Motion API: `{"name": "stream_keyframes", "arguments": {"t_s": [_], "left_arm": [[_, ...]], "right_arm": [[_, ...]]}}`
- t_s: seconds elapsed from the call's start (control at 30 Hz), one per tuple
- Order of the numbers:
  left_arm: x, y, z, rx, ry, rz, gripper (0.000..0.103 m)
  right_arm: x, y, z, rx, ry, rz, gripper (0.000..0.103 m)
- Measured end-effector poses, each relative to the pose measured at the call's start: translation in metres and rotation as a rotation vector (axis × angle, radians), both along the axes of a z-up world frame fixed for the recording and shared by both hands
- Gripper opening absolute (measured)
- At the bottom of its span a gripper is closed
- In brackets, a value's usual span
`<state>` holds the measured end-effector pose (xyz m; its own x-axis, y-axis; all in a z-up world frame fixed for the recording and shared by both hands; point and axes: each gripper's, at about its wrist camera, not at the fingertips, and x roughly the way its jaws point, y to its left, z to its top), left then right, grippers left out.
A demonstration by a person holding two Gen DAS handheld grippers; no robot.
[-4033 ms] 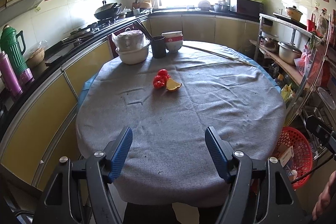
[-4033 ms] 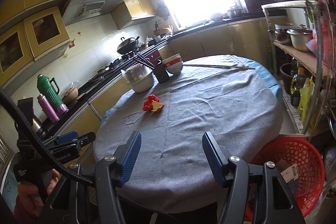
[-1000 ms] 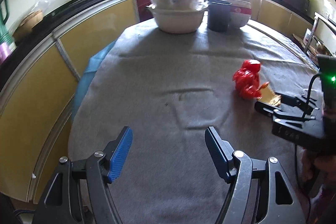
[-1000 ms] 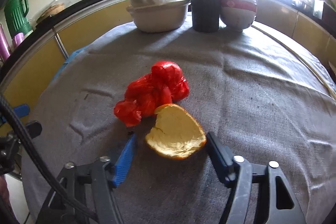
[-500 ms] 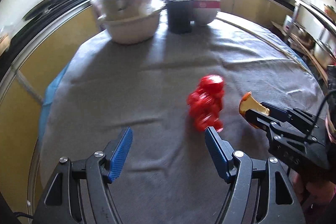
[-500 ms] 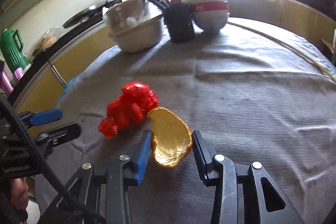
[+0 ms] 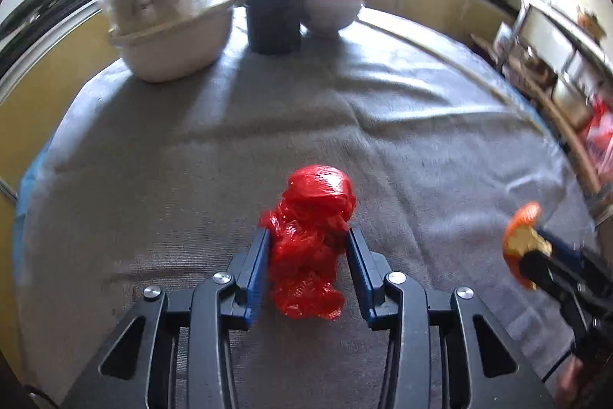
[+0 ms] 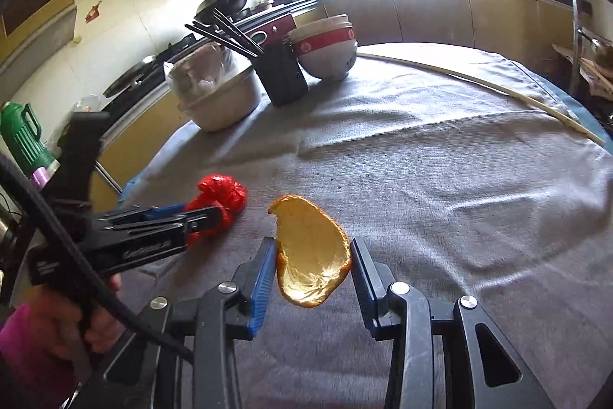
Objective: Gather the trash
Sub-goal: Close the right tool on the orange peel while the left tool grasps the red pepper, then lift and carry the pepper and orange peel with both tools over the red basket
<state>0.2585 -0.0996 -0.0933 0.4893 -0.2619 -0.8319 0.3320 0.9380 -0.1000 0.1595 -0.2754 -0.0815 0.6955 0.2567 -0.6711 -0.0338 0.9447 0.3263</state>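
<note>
A crumpled red plastic bag lies on the grey tablecloth. My left gripper is shut on it, its blue pads pressed against both sides. The bag also shows in the right wrist view, with the left gripper around it. My right gripper is shut on an orange peel and holds it above the cloth. The peel also shows in the left wrist view, at the far right in the right gripper.
At the table's far side stand a cream basin with a covered bowl, a black chopstick holder and stacked red-and-white bowls. A thin stick lies along the far right edge. Yellow cabinets curve round the left.
My left gripper moved up to the red bag and closed on it. My right gripper lifted the orange peel off the cloth and away to the right.
</note>
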Motion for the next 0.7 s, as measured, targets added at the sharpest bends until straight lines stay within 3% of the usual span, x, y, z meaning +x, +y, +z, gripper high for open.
{"name": "stream_keyframes", "arguments": {"t_s": [0.23,0.43,0.7], "left_arm": [[-0.036,0.010,0.024,-0.020,-0.054,0.018,0.032],[-0.089,0.023,0.054,-0.061,-0.103,0.034,0.032],[-0.155,0.027,0.084,-0.023,-0.193,0.046,0.032]], "right_arm": [[-0.032,0.011,0.021,-0.013,-0.034,0.018,0.042],[-0.064,0.022,0.037,-0.017,-0.059,0.031,0.042],[-0.114,0.032,0.059,-0.049,-0.092,0.028,0.042]]}}
